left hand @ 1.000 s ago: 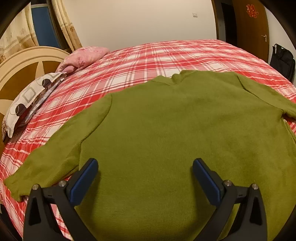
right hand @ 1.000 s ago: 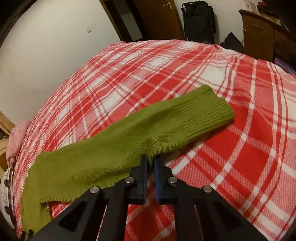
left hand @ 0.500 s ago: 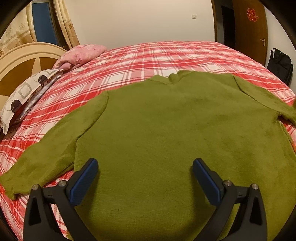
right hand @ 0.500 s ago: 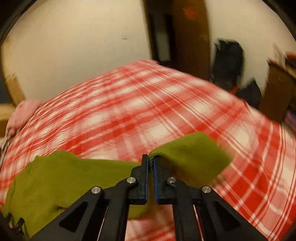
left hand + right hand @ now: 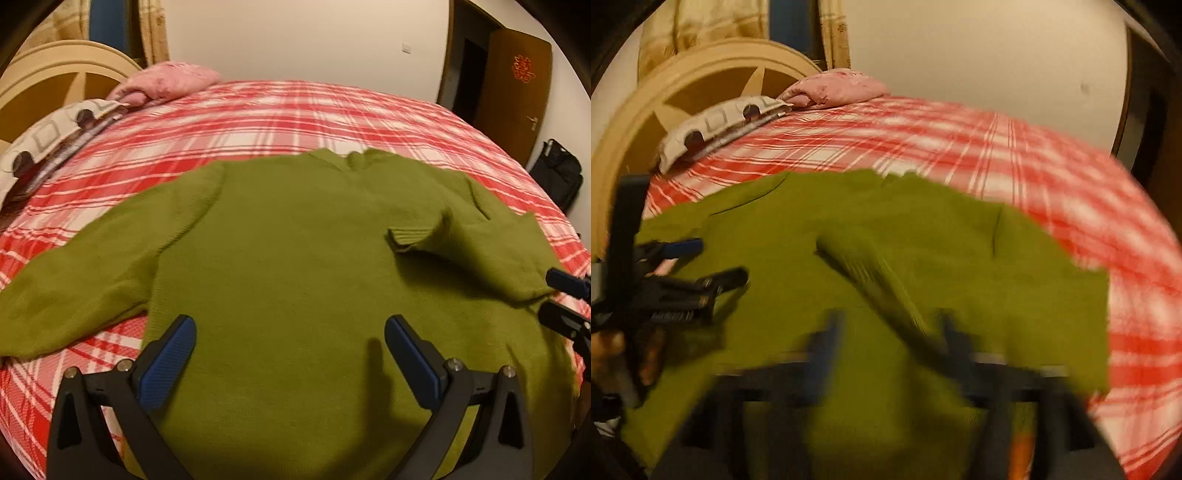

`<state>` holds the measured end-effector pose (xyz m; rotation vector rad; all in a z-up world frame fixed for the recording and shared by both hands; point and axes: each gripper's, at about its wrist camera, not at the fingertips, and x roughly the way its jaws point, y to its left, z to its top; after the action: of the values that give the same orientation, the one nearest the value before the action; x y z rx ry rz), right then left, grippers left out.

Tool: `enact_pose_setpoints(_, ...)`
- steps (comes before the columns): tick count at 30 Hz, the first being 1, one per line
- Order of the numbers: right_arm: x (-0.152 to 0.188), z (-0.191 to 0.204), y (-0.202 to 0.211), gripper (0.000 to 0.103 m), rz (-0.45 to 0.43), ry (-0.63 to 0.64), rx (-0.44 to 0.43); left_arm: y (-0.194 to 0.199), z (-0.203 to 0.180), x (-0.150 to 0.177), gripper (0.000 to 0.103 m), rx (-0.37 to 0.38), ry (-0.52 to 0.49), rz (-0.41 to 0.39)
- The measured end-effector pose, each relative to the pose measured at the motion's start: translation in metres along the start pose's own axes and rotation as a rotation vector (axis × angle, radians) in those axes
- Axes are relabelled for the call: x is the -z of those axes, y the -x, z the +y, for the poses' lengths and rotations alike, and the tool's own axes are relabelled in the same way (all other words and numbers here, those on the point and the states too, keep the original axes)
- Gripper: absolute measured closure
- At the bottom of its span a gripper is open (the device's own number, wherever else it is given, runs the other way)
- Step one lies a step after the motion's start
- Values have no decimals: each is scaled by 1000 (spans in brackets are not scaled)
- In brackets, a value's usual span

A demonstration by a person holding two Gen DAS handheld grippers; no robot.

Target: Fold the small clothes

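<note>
Opening as they pull away, the right tongs point(image 5: 886, 332) have let go of the sleeve they carried a moment ago; a second back they were clamped on it out over the bare plaid, and now their blurred fingers stand apart with the sleeve's edge lying between them, nothing pinched that I can make out. That right sleeve point(image 5: 454, 236) has come across and lies folded over the chest of the green sweater point(image 5: 295, 266), its ribbed cuff point(image 5: 410, 236) pointing toward nine o'clock. In the left view the right tongs show at the three o'clock edge, just beside the new fold.

The left tongs point(image 5: 290, 354) hang released above the hem at six o'clock, both blue pads wide apart and gripping nothing, much as they were before.

The sweater is spread flat on the bed point(image 5: 280, 122), collar toward twelve o'clock. Its left sleeve point(image 5: 85, 269) is stretched out toward eight o'clock on the plaid cover, unfolded. So I would judge one sleeve done and the other next, likely work for the left tongs.

No box, basket or other container is anywhere in sight; only pillows point(image 5: 166, 79) lie near the headboard point(image 5: 62, 74) at ten o'clock.
</note>
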<state>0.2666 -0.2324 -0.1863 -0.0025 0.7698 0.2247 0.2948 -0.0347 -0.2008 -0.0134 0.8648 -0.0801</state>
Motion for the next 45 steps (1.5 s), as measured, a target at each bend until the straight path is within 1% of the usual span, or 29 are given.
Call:
enact_pose_setpoints(1, 6, -8, 5, 32, -5, -14, -8, 0, -3, -1, 0, 0, -12, 3)
enact_pose_setpoints(3, 14, -27, 16, 32, -20, -55, 23, 0, -10, -4, 0, 3, -35, 4)
enact_pose_setpoints(7, 31, -69, 40, 32, -95, -167, 108, 0, -27, -11, 0, 39, -39, 18)
enact_pose_setpoints(9, 37, -85, 45, 32, -120, -225, 125, -1, -40, -16, 0, 46, -60, 30)
enact_pose_setpoints(12, 51, -95, 47, 32, -140, -256, 146, -2, -53, -26, 6, 61, -91, 41)
enact_pose_setpoints(14, 57, -98, 49, 32, -152, -272, 145, -5, -61, -34, 13, 64, -105, 48)
enact_pose_setpoints(17, 62, -107, 56, 32, -188, -321, 128, -11, -65, -45, 14, 86, -83, 66)
enact_pose_setpoints(19, 62, -113, 57, 32, -195, -342, 122, -21, -67, -52, 14, 99, -36, 95)
enact_pose_setpoints(21, 63, -115, 54, 32, -194, -352, 115, -31, -68, -53, 23, 129, 11, 127)
enact_pose_setpoints(22, 63, -115, 54, 32, -196, -355, 121, -38, -70, -52, 37, 139, 31, 162)
enact_pose_setpoints(23, 64, -115, 55, 32, -198, -353, 127, -44, -73, -50, 45, 149, 44, 193)
enact_pose_setpoints(24, 64, -113, 56, 32, -200, -345, 127, -47, -76, -48, 45, 165, 54, 214)
enact_pose_setpoints(26, 63, -110, 56, 32, -203, -331, 132, -43, -85, -45, 45, 146, 38, 184)
enact_pose_setpoints(28, 63, -108, 57, 32, -204, -326, 141, -43, -91, -42, 44, 150, 31, 195)
enact_pose_setpoints(29, 63, -108, 56, 32, -204, -325, 140, -44, -94, -41, 40, 140, 21, 196)
enact_pose_setpoints(32, 63, -109, 55, 32, -195, -329, 146, -44, -101, -39, 39, 107, -14, 186)
enact_pose_setpoints(33, 63, -110, 54, 32, -194, -331, 146, -43, -102, -40, 43, 107, -16, 178)
enact_pose_setpoints(34, 63, -110, 54, 32, -192, -332, 146, -40, -101, -41, 64, 118, -18, 165)
enact_pose_setpoints(35, 63, -110, 54, 32, -192, -333, 148, -38, -101, -43, 89, 131, -21, 152)
enact_pose_setpoints(36, 63, -110, 54, 32, -191, -332, 148, -35, -99, -45, 92, 137, -24, 142)
enact_pose_setpoints(37, 63, -110, 53, 32, -189, -332, 149, -34, -99, -49, 92, 151, -25, 136)
enact_pose_setpoints(38, 63, -110, 53, 32, -187, -331, 150, -28, -98, -53, 93, 166, -29, 109)
enact_pose_setpoints(40, 62, -111, 51, 32, -183, -330, 150, -17, -96, -61, 93, 169, -41, 51)
enact_pose_setpoints(43, 62, -111, 50, 32, -180, -327, 151, 2, -89, -74, 93, 190, -28, -10)
enact_pose_setpoints(45, 62, -111, 51, 32, -180, -327, 151, 11, -82, -83, 93, 186, -24, -44)
